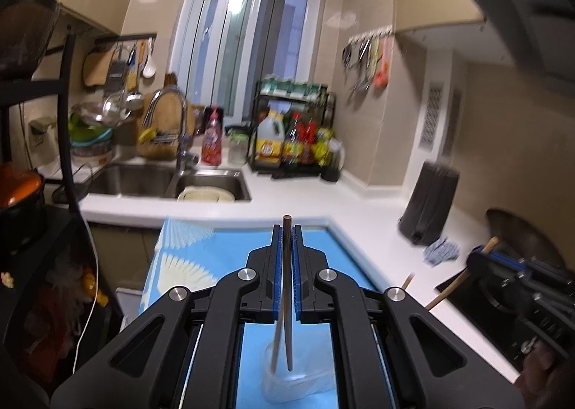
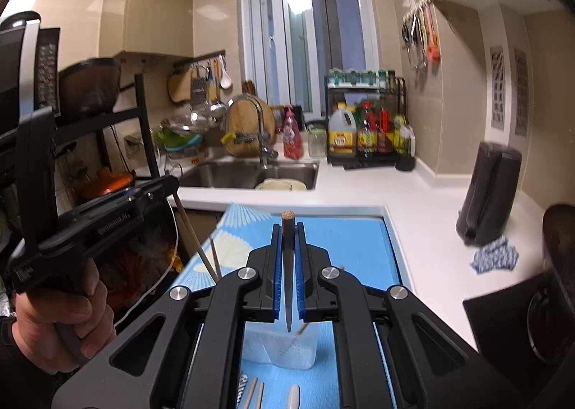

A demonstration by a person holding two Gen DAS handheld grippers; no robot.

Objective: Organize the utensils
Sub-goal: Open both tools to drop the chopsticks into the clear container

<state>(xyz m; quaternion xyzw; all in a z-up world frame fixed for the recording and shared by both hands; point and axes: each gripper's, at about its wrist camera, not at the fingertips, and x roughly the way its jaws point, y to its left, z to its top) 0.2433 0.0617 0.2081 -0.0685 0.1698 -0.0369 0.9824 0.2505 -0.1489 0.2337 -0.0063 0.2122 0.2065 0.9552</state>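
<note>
Wooden chopsticks are what both hands are carrying right now, and the whole next move hangs on how those sticks line up with the clear plastic container sitting on the blue mat.

The left gripper has its blue pads squeezed narrow on a pair of chopsticks. Their long axis runs straight along the fingers: blunt ends poke out past the fingertips, thin tips trail back under the gripper body. In the left wrist view those tips hang right over, maybe just inside, the mouth of that container. Hard to say whether they're actually past the rim, since the plastic is see-through and a bit blurred.

The right gripper is pinched tight on a single dark chopstick, same deal, butt end out front and pointed tip aimed back and down. Its tip sits just above the container's opening, slightly left of another stick already leaning in there.

So the container is below and behind both sets of fingers, not ahead of them. My guess is neither hand has much of an edge, both tips are close. A few pale utensil handles lie on the mat nearer the camera, untouched.
</note>
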